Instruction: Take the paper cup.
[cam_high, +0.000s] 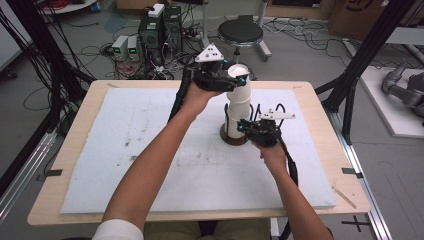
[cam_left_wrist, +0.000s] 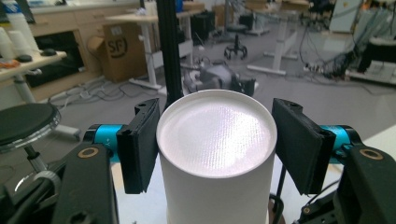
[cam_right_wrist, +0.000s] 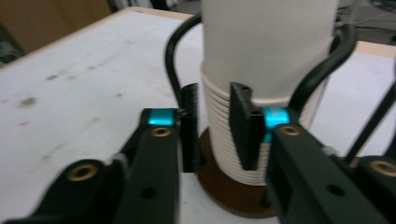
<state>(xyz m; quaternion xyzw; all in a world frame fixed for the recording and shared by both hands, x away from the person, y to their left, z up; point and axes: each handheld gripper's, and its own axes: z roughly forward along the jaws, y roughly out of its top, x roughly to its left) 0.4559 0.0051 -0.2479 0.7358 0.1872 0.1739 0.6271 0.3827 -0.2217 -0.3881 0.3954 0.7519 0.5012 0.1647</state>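
Note:
A tall stack of upside-down white cups (cam_high: 239, 107) stands on a brown round base (cam_high: 234, 140) with black wire guides, on the far middle of the table. My left gripper (cam_high: 224, 79) is at the top of the stack. Its two pads press the sides of the top cup (cam_left_wrist: 216, 135), whose flat bottom faces up. My right gripper (cam_high: 246, 126) is low beside the stack, near the base. Its jaws stand a narrow gap apart in front of the ribbed cup rims (cam_right_wrist: 217, 135), with nothing between them. A black wire (cam_right_wrist: 173, 70) rises just beyond its left pad.
A white mat (cam_high: 150, 150) covers the wooden table (cam_high: 320, 100). Beyond the far edge stand a black stool (cam_high: 240, 33), computer boxes (cam_high: 159, 31) and loose cables. Black frame posts (cam_high: 365, 55) rise at both sides.

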